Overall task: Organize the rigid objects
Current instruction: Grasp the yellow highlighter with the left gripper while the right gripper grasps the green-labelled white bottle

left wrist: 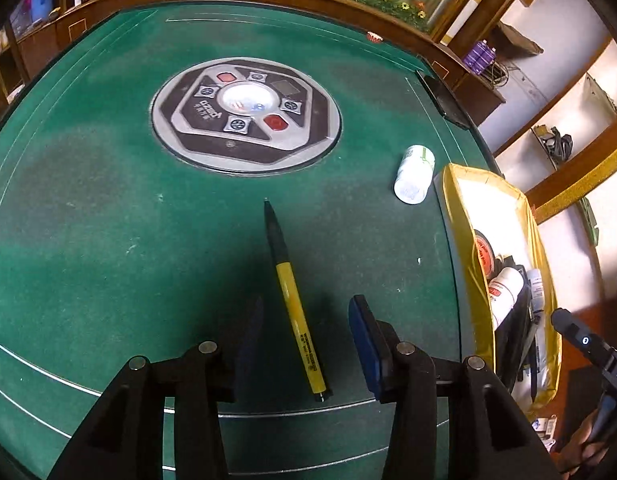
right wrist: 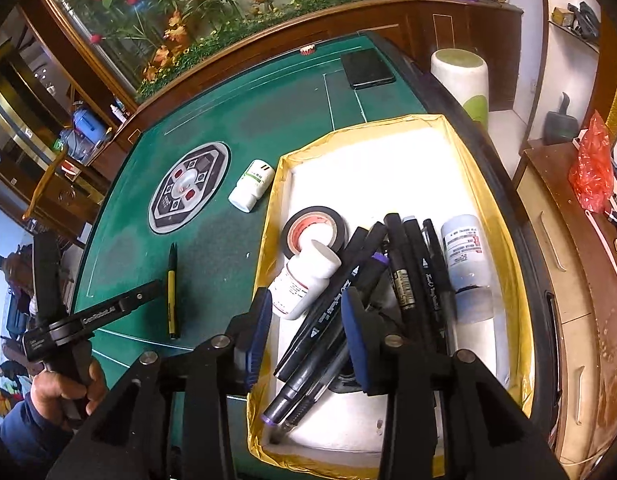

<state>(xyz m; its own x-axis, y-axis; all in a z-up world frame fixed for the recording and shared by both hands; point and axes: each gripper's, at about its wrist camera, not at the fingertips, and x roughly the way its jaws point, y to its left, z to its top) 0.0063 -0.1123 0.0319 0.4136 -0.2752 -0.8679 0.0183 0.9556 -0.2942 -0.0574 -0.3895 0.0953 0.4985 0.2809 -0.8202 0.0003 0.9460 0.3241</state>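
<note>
Green felt table (left wrist: 108, 240), matte and slightly scuffed, with a round grey-and-black control disc (left wrist: 246, 116) set flush in its middle. Left gripper (left wrist: 306, 344): black plastic arms, blue rubber pads, jaws apart and clamped on nothing; a slim yellow-barrelled pen (left wrist: 296, 304) with black tip lies flat on the felt between them, no pad touching it. Right of the pen, a white cylindrical pill bottle (left wrist: 414, 174) with green-striped label lies on its side, just beside the tray.

Tray (right wrist: 504, 248): rectangular, white floor, glossy yellow taped rim, at the table's right edge. It holds a black ring of insulating tape (right wrist: 314, 228), a white pill bottle (right wrist: 304, 280) leaning on the tape, a loose heap of black markers (right wrist: 404, 276) and a pale capped bottle (right wrist: 466, 256) lying flat. Right gripper (right wrist: 306, 332) hangs over the markers, jaws apart, gripping nothing
</note>
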